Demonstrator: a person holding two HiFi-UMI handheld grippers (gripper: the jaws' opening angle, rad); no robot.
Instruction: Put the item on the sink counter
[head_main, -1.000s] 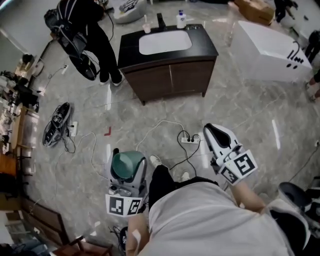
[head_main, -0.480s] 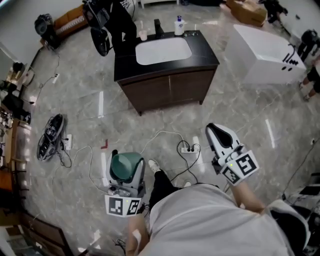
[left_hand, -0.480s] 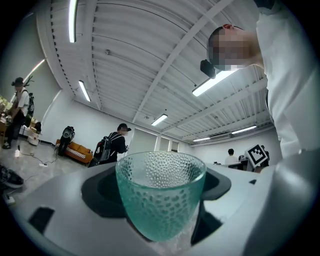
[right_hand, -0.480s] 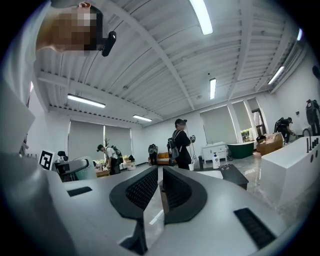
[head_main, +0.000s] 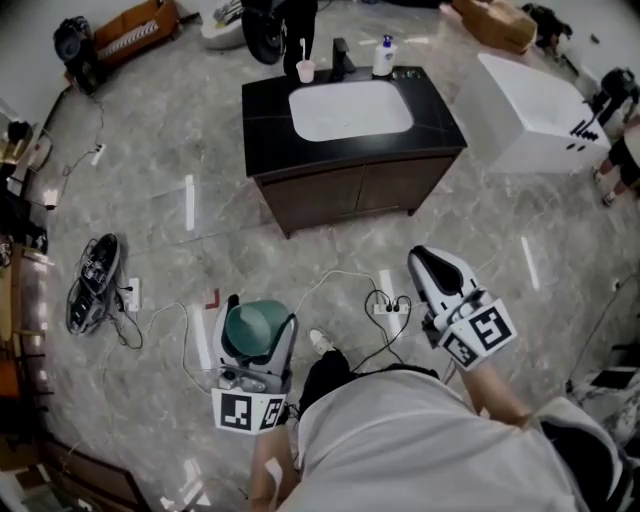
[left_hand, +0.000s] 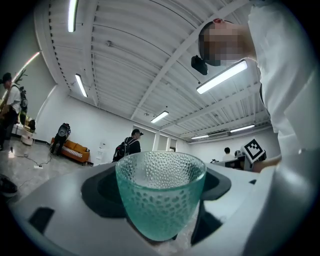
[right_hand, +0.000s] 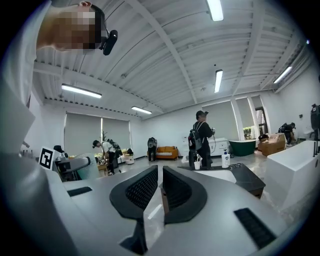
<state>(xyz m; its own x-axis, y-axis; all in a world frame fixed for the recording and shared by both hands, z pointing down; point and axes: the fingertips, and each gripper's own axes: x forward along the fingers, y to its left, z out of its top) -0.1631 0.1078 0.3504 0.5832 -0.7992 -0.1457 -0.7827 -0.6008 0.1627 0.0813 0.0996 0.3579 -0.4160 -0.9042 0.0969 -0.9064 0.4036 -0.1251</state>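
Note:
A green dimpled glass cup (head_main: 251, 329) stands upright between the jaws of my left gripper (head_main: 255, 322), which is shut on its sides. In the left gripper view the cup (left_hand: 161, 195) fills the middle, gripped low down by the left gripper (left_hand: 159, 210). My right gripper (head_main: 437, 268) is held level to the right, jaws together with nothing between them; the right gripper view shows the right gripper (right_hand: 160, 175) the same way. The black sink counter (head_main: 268, 135) with its white basin (head_main: 350, 108) stands ahead across the floor, also in the right gripper view as the sink counter (right_hand: 246, 177).
On the counter's back edge are a small pink cup (head_main: 305, 70), a dark faucet (head_main: 342, 55) and a soap bottle (head_main: 383, 57). A white bathtub (head_main: 530, 105) stands to the right. A power strip (head_main: 392, 306) and cables lie near my feet. A person (head_main: 280, 22) stands behind the counter.
The sink counter has come nearer and shifted right in the head view. The person beside it has moved behind it. Both grippers keep their hold and pose.

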